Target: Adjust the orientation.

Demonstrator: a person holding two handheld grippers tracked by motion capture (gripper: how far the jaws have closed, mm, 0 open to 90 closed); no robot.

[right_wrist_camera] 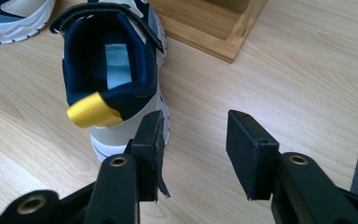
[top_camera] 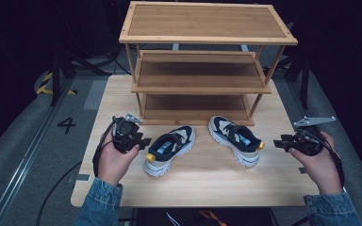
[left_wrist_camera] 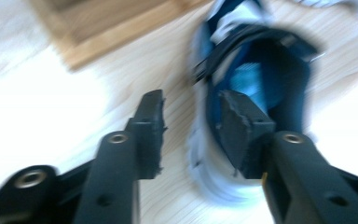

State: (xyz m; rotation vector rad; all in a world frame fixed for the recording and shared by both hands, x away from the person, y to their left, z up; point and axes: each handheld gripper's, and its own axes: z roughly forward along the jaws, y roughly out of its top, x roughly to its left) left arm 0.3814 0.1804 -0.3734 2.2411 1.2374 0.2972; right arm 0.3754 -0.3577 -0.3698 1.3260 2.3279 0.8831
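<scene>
Two navy, beige and white sneakers lie on the wooden table (top_camera: 207,186) in front of a bamboo shelf rack (top_camera: 202,87). The left sneaker (top_camera: 169,149) has its heel toward me, and my left gripper (top_camera: 143,141) hovers open just left of it. In the blurred left gripper view the sneaker's heel (left_wrist_camera: 256,74) sits by the right jaw of the gripper (left_wrist_camera: 191,119), with the other jaw over bare table. The right sneaker (top_camera: 235,140) lies left of my open right gripper (top_camera: 279,142). In the right gripper view the gripper (right_wrist_camera: 193,137) is beside its yellow-tabbed heel (right_wrist_camera: 112,70).
The rack has three tiers, and its lowest shelf rests on the table right behind the shoes (right_wrist_camera: 209,23). A person's hands in denim sleeves hold both grippers. Dark floor with a printed "4" (top_camera: 67,125) surrounds the table. Bare tabletop lies in front of the shoes.
</scene>
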